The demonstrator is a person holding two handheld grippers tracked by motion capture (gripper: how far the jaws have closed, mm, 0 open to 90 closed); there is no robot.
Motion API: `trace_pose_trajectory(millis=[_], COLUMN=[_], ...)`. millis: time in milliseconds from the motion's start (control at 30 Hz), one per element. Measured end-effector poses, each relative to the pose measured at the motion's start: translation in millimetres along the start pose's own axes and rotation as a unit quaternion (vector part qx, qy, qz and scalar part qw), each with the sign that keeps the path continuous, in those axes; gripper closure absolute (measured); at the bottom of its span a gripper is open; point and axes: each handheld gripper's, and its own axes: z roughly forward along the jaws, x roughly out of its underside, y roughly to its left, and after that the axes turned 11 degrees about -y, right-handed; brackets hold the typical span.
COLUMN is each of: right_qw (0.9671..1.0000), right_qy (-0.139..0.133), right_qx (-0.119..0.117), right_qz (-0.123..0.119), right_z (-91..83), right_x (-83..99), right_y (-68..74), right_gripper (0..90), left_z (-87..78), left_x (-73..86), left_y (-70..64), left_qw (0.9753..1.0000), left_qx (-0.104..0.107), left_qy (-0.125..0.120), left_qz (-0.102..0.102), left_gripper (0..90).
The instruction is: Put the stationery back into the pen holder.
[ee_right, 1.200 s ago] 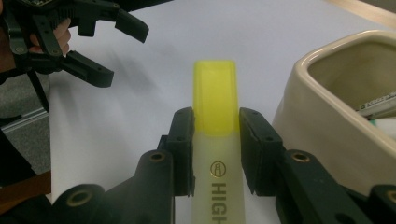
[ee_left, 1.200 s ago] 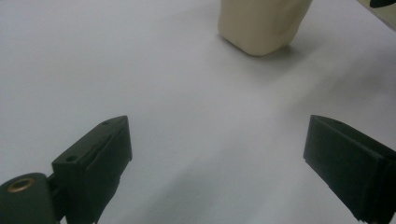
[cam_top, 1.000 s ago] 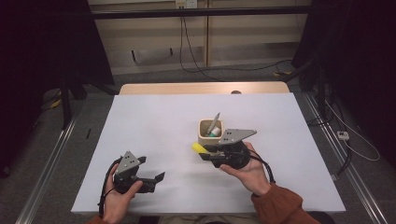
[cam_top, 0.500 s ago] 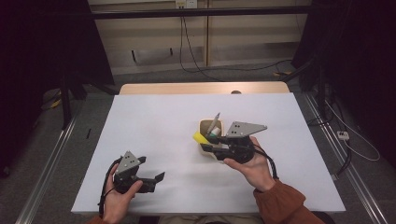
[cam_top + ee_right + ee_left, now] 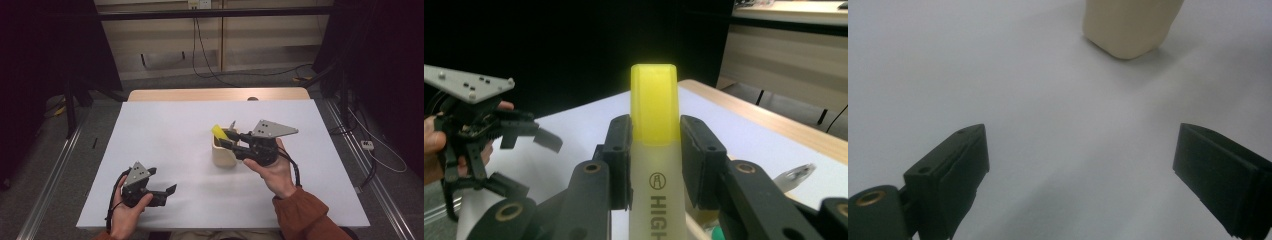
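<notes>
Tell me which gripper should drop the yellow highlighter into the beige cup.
Right. The right gripper is already shut on the yellow highlighter, directly above the beige plastic cup. The left gripper is open, holds nothing, and sits near the table's front edge, apart from the cup.

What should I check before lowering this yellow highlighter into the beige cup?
1. Grip: right gripper fingers clamp both sides of the yellow highlighter: ok.
2. Position: in the high view the highlighter sits over the beige cup rim: ok.
3. Room inside: a metal-tipped item already stands in the cup; free space: cannot tell.
4. Cup upright on the white table: ok.
5. Left gripper open, apart from the cup: ok.
</notes>
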Motion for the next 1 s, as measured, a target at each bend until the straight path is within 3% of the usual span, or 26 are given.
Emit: trace_pose_trajectory(millis=[367, 667, 1000], right_qw=[0.9984, 0.9981, 0.9965], right_qy=[-0.051, -0.058, -0.074], right_qx=[0.024, 0.020, 0.037], right_qz=[-0.002, 0.006, 0.009], right_z=[6.4, 15.2, 23.5], right_x=[-11.8, -11.2, -8.2], right_y=[-11.5, -18.6, -29.8], right_gripper=[67.8, 67.8, 67.8], left_z=[0.7, 0.3, 0.2], left_x=[0.6, 0.5, 0.4], left_y=[0.1, 0.3, 0.3], left_qw=[1.0000, 1.0000, 1.0000], left_qx=[0.002, 0.002, 0.002], left_qy=[-0.001, 0.000, 0.001], left_qz=[-0.006, -0.004, -0.003], left_gripper=[7.8, 7.7, 7.8])
